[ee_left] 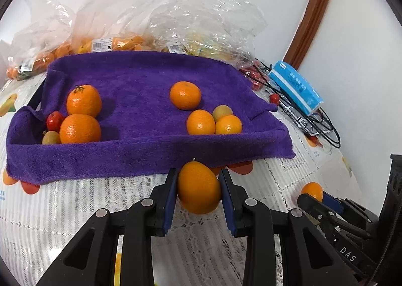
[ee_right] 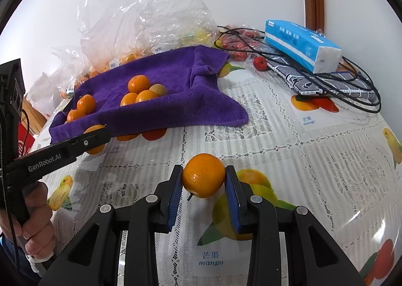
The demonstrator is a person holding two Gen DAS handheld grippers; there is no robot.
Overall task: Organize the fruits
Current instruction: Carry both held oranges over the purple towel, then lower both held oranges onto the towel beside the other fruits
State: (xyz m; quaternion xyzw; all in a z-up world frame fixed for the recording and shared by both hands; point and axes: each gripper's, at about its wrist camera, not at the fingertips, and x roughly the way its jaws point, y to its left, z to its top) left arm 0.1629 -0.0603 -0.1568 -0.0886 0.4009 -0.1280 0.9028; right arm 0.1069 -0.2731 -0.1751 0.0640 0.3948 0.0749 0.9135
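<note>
White wall filled the top of both views, above a table under a lace cloth point(ee_right: 314, 150) printed with fruit pictures. Across the middle of the left wrist view lay a purple towel point(ee_left: 140, 77), with two oranges point(ee_left: 83, 100), a red fruit and a small tan one at its left, and three oranges point(ee_left: 185, 95) and another tan fruit at its right. Clear plastic bags point(ee_left: 176, 17) of fruit sat behind it. At bottom centre the left gripper point(ee_left: 198, 186) pinched an orange point(ee_left: 199, 188) just before the towel's near edge. In the right wrist view the right gripper point(ee_right: 204, 178) pinched another orange point(ee_right: 203, 175) at lower centre; whether it touched the cloth was hard to tell. A blue tissue pack point(ee_right: 301, 43) lay on black cables at upper right.
</note>
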